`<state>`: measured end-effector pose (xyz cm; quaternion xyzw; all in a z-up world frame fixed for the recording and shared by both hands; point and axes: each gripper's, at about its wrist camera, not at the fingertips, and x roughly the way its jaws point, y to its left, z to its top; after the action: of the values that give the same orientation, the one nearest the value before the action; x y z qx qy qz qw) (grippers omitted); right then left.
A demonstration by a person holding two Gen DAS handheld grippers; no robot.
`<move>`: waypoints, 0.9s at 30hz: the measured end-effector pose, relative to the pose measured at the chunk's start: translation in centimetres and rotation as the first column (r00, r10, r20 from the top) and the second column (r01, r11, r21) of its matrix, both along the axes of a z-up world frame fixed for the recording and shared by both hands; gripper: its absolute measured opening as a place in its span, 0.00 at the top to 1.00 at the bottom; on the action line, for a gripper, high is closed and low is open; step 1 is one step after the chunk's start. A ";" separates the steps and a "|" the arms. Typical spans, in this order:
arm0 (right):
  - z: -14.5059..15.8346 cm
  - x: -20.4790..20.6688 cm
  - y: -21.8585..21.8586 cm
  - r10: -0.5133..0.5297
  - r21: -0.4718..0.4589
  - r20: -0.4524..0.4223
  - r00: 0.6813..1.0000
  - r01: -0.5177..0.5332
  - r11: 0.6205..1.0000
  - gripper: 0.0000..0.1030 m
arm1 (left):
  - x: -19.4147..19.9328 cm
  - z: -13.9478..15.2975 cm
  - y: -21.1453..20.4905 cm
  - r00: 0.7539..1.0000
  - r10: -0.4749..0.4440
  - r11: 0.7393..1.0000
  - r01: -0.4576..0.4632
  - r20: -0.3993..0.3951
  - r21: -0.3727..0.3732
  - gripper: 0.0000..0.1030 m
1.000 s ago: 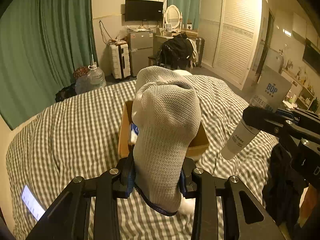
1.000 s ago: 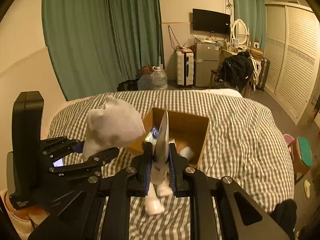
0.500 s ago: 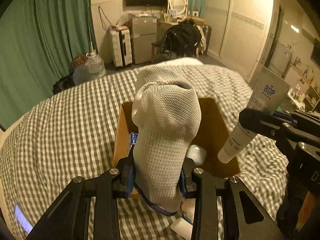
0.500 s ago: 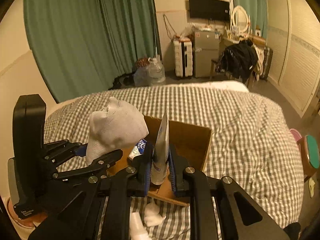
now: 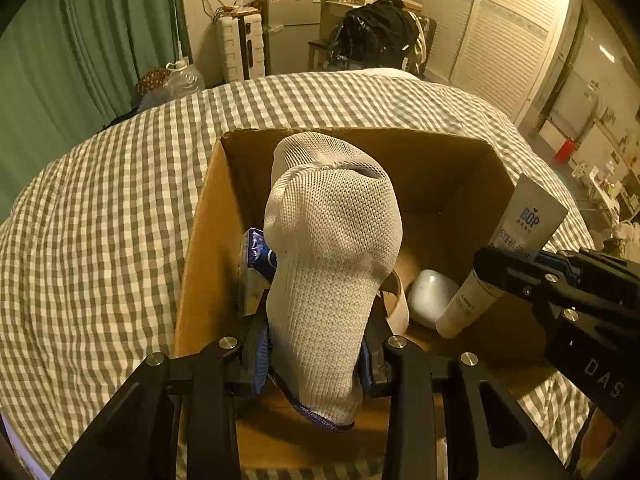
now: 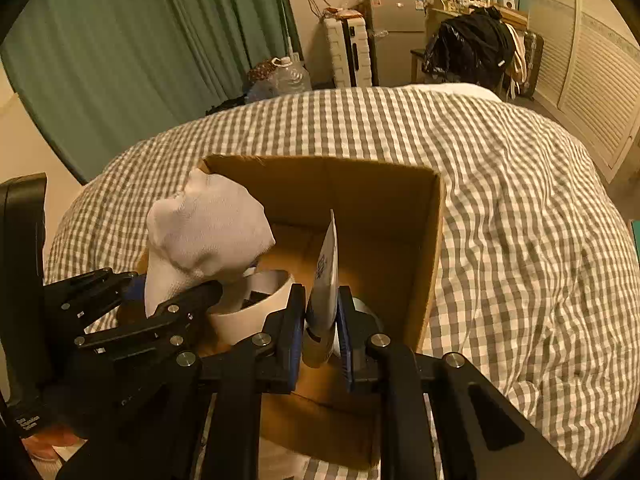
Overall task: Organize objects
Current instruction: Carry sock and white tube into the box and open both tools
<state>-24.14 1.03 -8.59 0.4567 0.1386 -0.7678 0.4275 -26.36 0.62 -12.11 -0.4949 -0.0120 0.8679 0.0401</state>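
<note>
Left claw (image 5: 314, 360): squeezing a white sock (image 5: 332, 264), holding it over the open cardboard box (image 5: 208, 216).
Right claw (image 6: 322, 332): pinching a white tube (image 6: 326, 276) just inside the box's near edge.
Box: sitting on the checked bed (image 5: 100, 220); its far half is showing bare floor.

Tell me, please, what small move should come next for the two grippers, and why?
Probably lower both a little and open them. The left gripper is shut on the white sock and the right gripper on the tube, both already over the open cardboard box.
</note>
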 end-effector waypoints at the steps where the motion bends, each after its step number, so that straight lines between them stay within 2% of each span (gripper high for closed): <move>1: -0.3 -0.2 -0.1 -0.004 0.002 0.001 1.000 0.004 1.000 0.85 | -0.2 -0.1 0.0 1.000 0.002 1.000 -0.002 0.002 0.005 0.66; 4: -0.2 -0.7 -0.2 -0.023 -0.017 0.007 1.000 0.023 1.000 0.85 | -0.3 -0.2 0.1 1.000 -0.003 1.000 0.003 0.011 0.000 0.63; 6: 0.2 -1.0 0.0 -0.041 -0.040 0.028 0.999 0.042 0.998 0.83 | -0.3 0.2 0.6 1.000 -0.008 1.000 0.008 0.005 -0.009 0.55; 7: 0.5 -1.1 0.2 -0.045 -0.060 0.037 0.998 0.047 0.997 0.71 | -0.3 0.6 0.6 1.000 -0.008 1.000 0.008 -0.003 -0.008 0.51; 8: 1.0 -1.0 0.3 -0.051 -0.069 0.034 0.998 0.054 0.996 0.63 | -0.3 1.2 0.6 1.000 -0.004 1.000 0.003 -0.016 -0.008 0.42; 9: 1.5 -0.9 0.4 -0.059 -0.075 0.026 0.998 0.061 0.995 0.50 | -0.2 1.9 0.5 1.000 0.003 1.000 -0.003 -0.028 -0.009 0.30; 11: 2.8 -0.6 0.9 -0.073 -0.095 0.005 0.997 0.073 0.993 0.48 | 0.5 3.4 0.2 0.998 0.027 1.000 -0.027 -0.060 -0.004 0.23; 14: 5.2 0.3 1.7 -0.085 -0.117 -0.017 0.996 0.082 0.990 0.47 | 1.6 5.7 -0.1 0.996 0.042 0.999 -0.041 -0.084 0.012 0.22; 16: 6.8 0.9 2.3 -0.090 -0.131 -0.041 0.995 0.084 0.988 0.40 | 2.8 7.5 -0.2 0.993 0.048 0.999 -0.049 -0.111 -0.003 0.19; 20: 11.0 2.8 4.3 -0.104 -0.191 -0.076 0.992 0.088 0.978 0.35 | 5.5 11.2 -0.7 0.980 0.057 0.997 -0.066 -0.189 -0.045 0.11; 27: 16.5 8.0 7.8 -0.104 -0.232 -0.178 0.979 0.060 0.971 0.24 | 10.5 16.5 -2.0 0.956 0.075 0.996 -0.084 -0.283 -0.018 0.08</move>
<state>-16.12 8.80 7.87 0.3356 0.0714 -0.8355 0.4292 -15.87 -1.36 4.36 -0.3658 -0.0131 0.9306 -0.0009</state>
